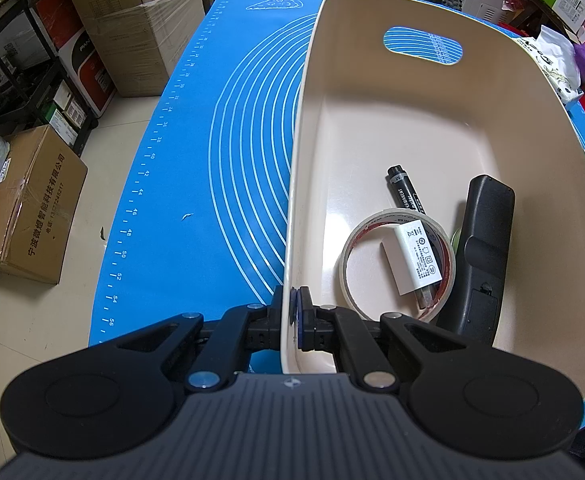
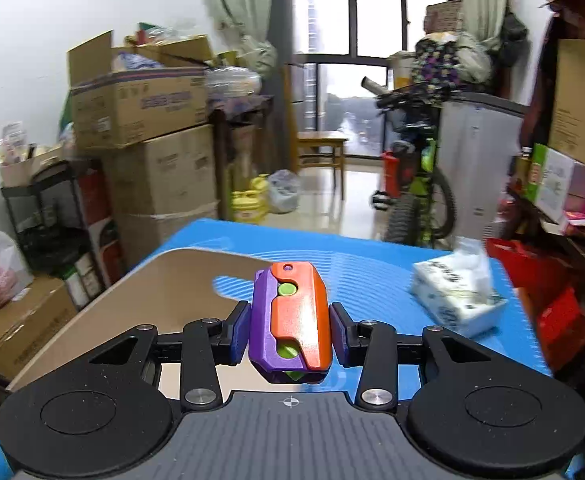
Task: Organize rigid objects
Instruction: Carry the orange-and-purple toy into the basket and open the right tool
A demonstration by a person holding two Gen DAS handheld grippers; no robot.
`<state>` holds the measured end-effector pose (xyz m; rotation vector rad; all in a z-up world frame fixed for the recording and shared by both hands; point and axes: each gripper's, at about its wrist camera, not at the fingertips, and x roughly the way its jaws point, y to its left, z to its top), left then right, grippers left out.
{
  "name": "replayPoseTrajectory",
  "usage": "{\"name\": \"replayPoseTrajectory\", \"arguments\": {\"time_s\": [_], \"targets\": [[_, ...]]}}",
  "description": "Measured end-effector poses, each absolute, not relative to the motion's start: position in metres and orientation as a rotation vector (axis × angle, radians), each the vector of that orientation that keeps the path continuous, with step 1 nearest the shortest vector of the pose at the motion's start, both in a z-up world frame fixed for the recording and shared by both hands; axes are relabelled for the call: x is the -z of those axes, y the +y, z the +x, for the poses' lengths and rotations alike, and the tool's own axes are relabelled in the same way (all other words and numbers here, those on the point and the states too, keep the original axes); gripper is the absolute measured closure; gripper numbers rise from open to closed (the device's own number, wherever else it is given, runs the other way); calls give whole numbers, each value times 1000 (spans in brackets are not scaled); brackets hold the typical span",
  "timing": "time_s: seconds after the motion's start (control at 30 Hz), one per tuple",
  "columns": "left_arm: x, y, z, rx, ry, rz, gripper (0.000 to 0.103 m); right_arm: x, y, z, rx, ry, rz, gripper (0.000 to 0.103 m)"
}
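Observation:
A cream plastic bin (image 1: 312, 92) stands on the blue mat (image 1: 196, 184). My left gripper (image 1: 292, 312) is shut on the bin's near left rim, one pad on each side of the wall. Inside the bin lie a black marker (image 1: 402, 190), a roll of clear tape (image 1: 360, 248), a small white charger block (image 1: 418, 258) and a black remote (image 1: 484, 248). In the right wrist view my right gripper (image 2: 290, 330) is shut on an orange, purple and green toy (image 2: 290, 320), held up in the air beside the bin (image 2: 132, 292).
A white tissue pack (image 2: 458, 300) sits on the mat's right side. Cardboard boxes (image 1: 32, 208) and a black shelf (image 1: 32, 80) crowd the floor to the left. A bicycle (image 2: 416, 184) and more boxes stand beyond the table's far edge.

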<state>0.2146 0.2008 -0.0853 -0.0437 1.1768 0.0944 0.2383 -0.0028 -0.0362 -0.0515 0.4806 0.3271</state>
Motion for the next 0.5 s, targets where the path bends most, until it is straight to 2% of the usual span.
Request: {"name": "replayPoseTrajectory", "arguments": {"time_s": [0.2, 0.5], "targets": [[85, 201, 215, -95, 1177, -43, 97, 44, 41, 234, -410, 512, -121, 56], [85, 201, 215, -94, 1177, -44, 97, 72, 88, 229, -491, 691, -276, 56]]}}
